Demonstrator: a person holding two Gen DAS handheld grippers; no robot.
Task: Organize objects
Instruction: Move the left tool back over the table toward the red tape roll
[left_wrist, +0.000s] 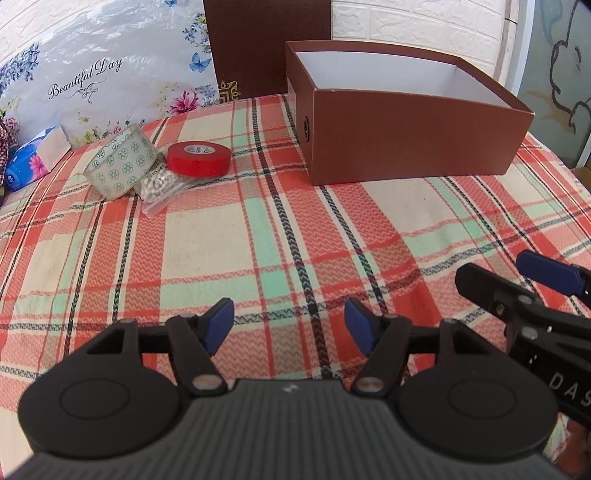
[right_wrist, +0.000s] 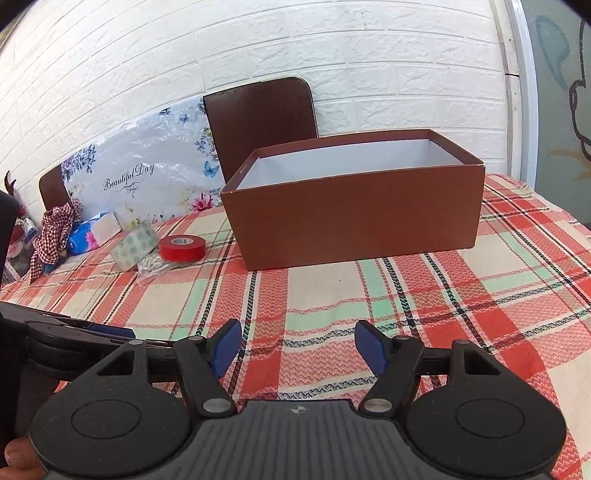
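An open brown box (left_wrist: 406, 144) (right_wrist: 354, 221) with a white inside stands at the far right of the plaid tablecloth (left_wrist: 221, 240). Left of it lie a red tape roll (left_wrist: 199, 158) (right_wrist: 182, 248), a clear tape roll with green dots (left_wrist: 120, 162) (right_wrist: 135, 245) and a small bag of beads (left_wrist: 162, 184) (right_wrist: 149, 265), all touching. My left gripper (left_wrist: 290, 325) is open over bare cloth near the front, nothing between its blue pads. My right gripper (right_wrist: 298, 345) is open too, aimed at the box, and shows at the right edge of the left wrist view (left_wrist: 517, 277).
A blue tissue pack (left_wrist: 33, 162) (right_wrist: 92, 234) and a red checked cloth (right_wrist: 51, 232) lie at the far left. A floral plastic bag (left_wrist: 92, 74) and a brown lid (right_wrist: 258, 118) lean on the white brick wall behind.
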